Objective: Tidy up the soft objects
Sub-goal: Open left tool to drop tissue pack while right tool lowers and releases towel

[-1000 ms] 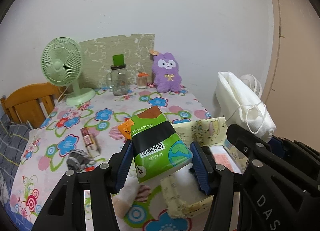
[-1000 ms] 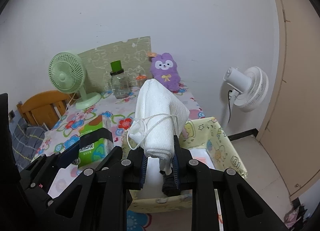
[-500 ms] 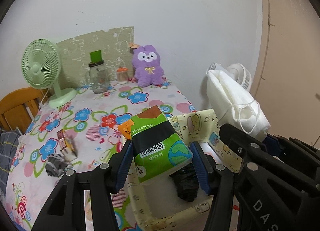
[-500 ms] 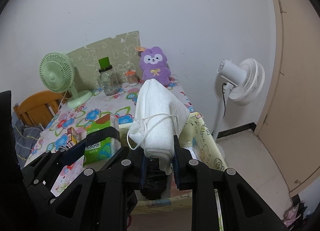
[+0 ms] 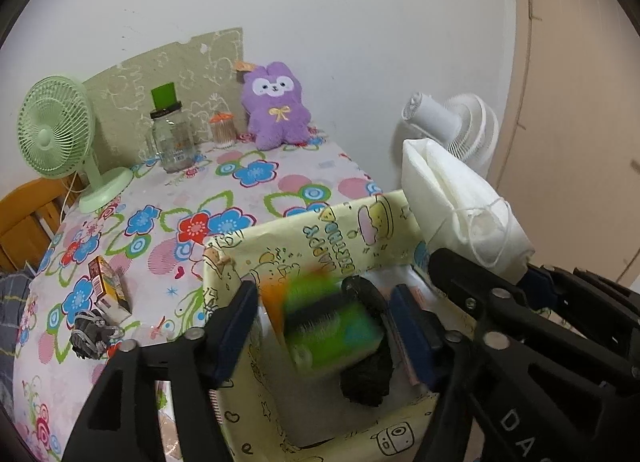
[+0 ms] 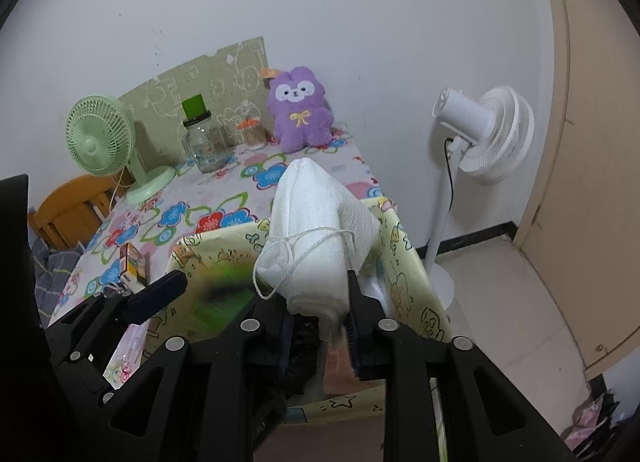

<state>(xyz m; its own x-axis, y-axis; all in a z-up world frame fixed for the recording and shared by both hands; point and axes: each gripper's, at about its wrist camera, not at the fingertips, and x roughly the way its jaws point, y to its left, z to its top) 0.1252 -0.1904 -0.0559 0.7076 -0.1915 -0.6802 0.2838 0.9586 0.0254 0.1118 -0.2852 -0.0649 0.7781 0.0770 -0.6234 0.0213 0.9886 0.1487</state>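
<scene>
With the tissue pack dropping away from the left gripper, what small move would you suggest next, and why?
Probably lower the right gripper a little and open it. It is shut on the white cloth bundle, poised above the yellow fabric bin; the left gripper stands open and the blurred green tissue pack is falling in.

Surface [image 5: 280, 185], covered in a floral cloth. Along the wall: green desk fan [image 5: 60, 133], glass jar [image 5: 173, 137] with green lid, small orange-capped jar [image 5: 222, 131], purple plush [image 5: 276, 105]. Near edge: small carton [image 5: 109, 289], dark bundle [image 5: 90, 336] just beside it.
</scene>
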